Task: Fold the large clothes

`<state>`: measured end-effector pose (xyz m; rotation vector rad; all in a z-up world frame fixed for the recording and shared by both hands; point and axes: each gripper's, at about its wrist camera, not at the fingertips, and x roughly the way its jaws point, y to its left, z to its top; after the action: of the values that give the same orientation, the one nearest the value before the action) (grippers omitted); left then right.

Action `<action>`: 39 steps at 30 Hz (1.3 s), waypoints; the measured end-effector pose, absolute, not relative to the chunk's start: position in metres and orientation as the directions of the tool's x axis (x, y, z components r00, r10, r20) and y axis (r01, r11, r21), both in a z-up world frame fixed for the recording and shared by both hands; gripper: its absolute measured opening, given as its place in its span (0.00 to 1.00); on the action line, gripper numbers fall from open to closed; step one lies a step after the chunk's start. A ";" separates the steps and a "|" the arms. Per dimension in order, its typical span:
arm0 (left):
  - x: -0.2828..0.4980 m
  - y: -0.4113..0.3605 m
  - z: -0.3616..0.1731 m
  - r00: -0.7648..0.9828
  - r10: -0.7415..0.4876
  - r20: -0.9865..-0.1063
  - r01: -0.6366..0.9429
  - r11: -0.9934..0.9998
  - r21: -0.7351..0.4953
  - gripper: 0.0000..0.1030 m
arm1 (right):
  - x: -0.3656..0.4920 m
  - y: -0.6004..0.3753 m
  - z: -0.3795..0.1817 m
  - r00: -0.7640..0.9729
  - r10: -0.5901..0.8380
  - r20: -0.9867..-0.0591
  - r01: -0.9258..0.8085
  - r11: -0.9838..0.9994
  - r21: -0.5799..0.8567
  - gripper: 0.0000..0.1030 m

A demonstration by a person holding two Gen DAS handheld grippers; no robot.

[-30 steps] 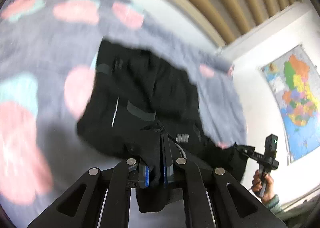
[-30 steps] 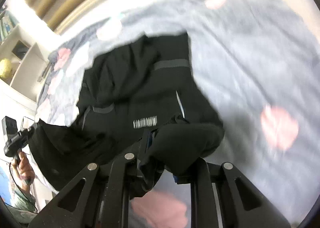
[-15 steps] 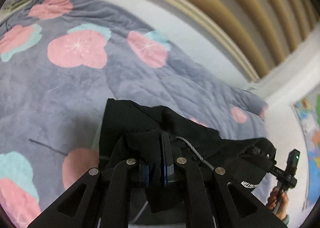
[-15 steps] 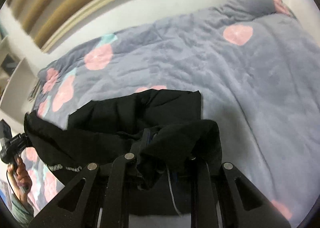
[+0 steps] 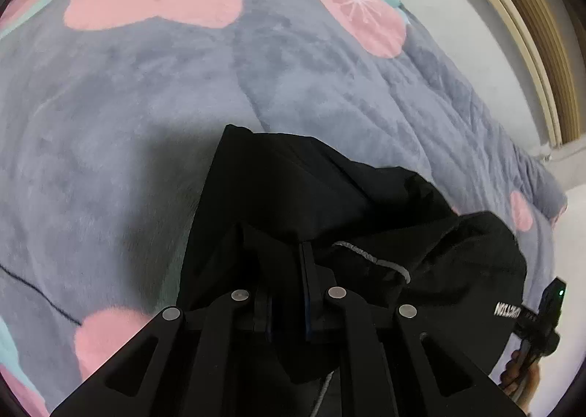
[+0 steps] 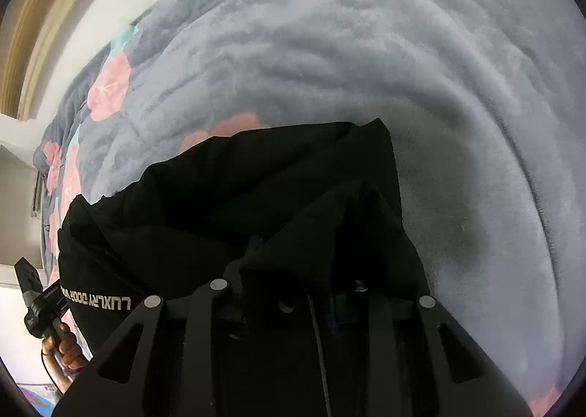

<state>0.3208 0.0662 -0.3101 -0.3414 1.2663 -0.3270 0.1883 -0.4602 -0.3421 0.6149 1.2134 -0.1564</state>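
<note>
Black garment (image 5: 311, 197), a large dark piece with white lettering near one edge, hangs bunched from both grippers just above the bed. In the left wrist view it fills the lower middle and right of the frame. The left gripper (image 5: 285, 270) has its fingers nearly together with a fold of the cloth pinched between them, and they are starting to ease apart. At the lower right edge a hand (image 5: 520, 373) carries the other tool. The step looks like laying the cloth down on the blanket (image 5: 146, 105), grey plush with pink flowers.

In the right wrist view the garment (image 6: 238, 204) drapes over the right gripper (image 6: 293, 270); its fingers are opening with cloth between them, though the folds hide whether the pads press on it. Next, I judge, both should let go and the cloth be smoothed flat. A pale wall (image 6: 91, 3) and a wooden frame (image 6: 29, 32) show in the upper left.
</note>
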 end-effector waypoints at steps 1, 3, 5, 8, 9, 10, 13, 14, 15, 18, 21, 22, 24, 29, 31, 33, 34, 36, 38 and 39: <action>0.320 0.066 -0.311 0.268 -0.419 -0.867 0.062 0.906 -0.419 0.13 | 0.188 -0.460 -0.341 0.360 0.210 -0.909 0.429 0.828 0.361 0.30; 0.320 0.068 -0.307 0.264 -0.423 -0.867 0.080 0.905 -0.417 0.13 | 0.187 -0.460 -0.335 0.355 0.222 -0.908 0.424 0.827 0.368 0.32; 0.318 0.073 -0.292 0.282 -0.418 -0.863 0.097 0.908 -0.408 0.13 | 0.180 -0.463 -0.320 0.368 0.223 -0.903 0.413 0.831 0.373 0.38; 0.314 0.082 -0.259 0.316 -0.447 -0.837 0.156 0.895 -0.419 0.14 | 0.165 -0.473 -0.292 0.416 0.249 -0.875 0.396 0.816 0.421 0.49; 0.313 0.088 -0.247 0.309 -0.479 -0.821 0.173 0.878 -0.447 0.16 | 0.158 -0.476 -0.282 0.432 0.264 -0.862 0.387 0.809 0.442 0.50; 0.310 0.096 -0.233 0.298 -0.523 -0.799 0.199 0.852 -0.483 0.18 | 0.152 -0.478 -0.274 0.442 0.273 -0.854 0.381 0.805 0.455 0.51; 0.301 0.109 -0.208 0.274 -0.598 -0.753 0.259 0.800 -0.541 0.19 | 0.137 -0.481 -0.251 0.467 0.263 -0.844 0.373 0.807 0.458 0.54; 0.296 0.112 -0.200 0.265 -0.623 -0.736 0.279 0.780 -0.560 0.20 | 0.133 -0.481 -0.244 0.475 0.254 -0.842 0.372 0.810 0.454 0.59; 0.290 0.117 -0.191 0.256 -0.660 -0.706 0.303 0.748 -0.590 0.23 | 0.129 -0.482 -0.238 0.487 0.242 -0.839 0.370 0.813 0.449 0.63; 0.278 0.126 -0.177 0.253 -0.718 -0.648 0.333 0.694 -0.639 0.28 | 0.122 -0.482 -0.222 0.520 0.194 -0.832 0.359 0.834 0.420 0.70; 0.275 0.122 -0.174 0.256 -0.729 -0.635 0.348 0.682 -0.644 0.31 | 0.125 -0.483 -0.225 0.509 0.158 -0.846 0.349 0.861 0.371 0.74; 0.275 0.121 -0.174 0.257 -0.725 -0.639 0.350 0.686 -0.638 0.31 | 0.127 -0.484 -0.229 0.499 0.151 -0.853 0.349 0.866 0.358 0.74; 0.277 0.121 -0.174 0.254 -0.723 -0.642 0.349 0.688 -0.636 0.31 | 0.134 -0.484 -0.242 0.486 0.147 -0.861 0.342 0.875 0.342 0.74; 0.280 0.128 -0.172 0.220 -0.788 -0.576 0.331 0.615 -0.716 0.31 | 0.149 -0.479 -0.260 0.478 0.099 -0.873 0.320 0.906 0.278 0.74; 0.276 0.130 -0.167 0.197 -0.818 -0.540 0.354 0.573 -0.739 0.32 | 0.152 -0.478 -0.262 0.488 0.096 -0.867 0.311 0.909 0.276 0.74; 0.270 0.130 -0.158 0.159 -0.849 -0.504 0.393 0.523 -0.756 0.40 | 0.153 -0.478 -0.264 0.495 0.099 -0.863 0.307 0.909 0.281 0.74; 0.267 0.130 -0.154 0.143 -0.858 -0.493 0.410 0.504 -0.760 0.49 | 0.153 -0.479 -0.265 0.497 0.097 -0.862 0.309 0.909 0.281 0.74; 0.262 0.130 -0.147 0.154 -0.850 -0.504 0.435 0.517 -0.737 0.58 | 0.153 -0.480 -0.266 0.500 0.096 -0.860 0.315 0.906 0.284 0.74; 0.259 0.133 -0.141 0.179 -0.839 -0.514 0.456 0.534 -0.712 0.65 | 0.152 -0.482 -0.268 0.501 0.097 -0.860 0.323 0.901 0.290 0.74; 0.259 0.136 -0.139 0.190 -0.840 -0.509 0.459 0.534 -0.710 0.68 | 0.151 -0.482 -0.268 0.504 0.098 -0.858 0.324 0.899 0.293 0.74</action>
<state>0.2586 0.1357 -0.1389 -0.4501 1.0140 -0.9570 0.1507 -0.4824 -0.2682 0.4523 1.0430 -0.1425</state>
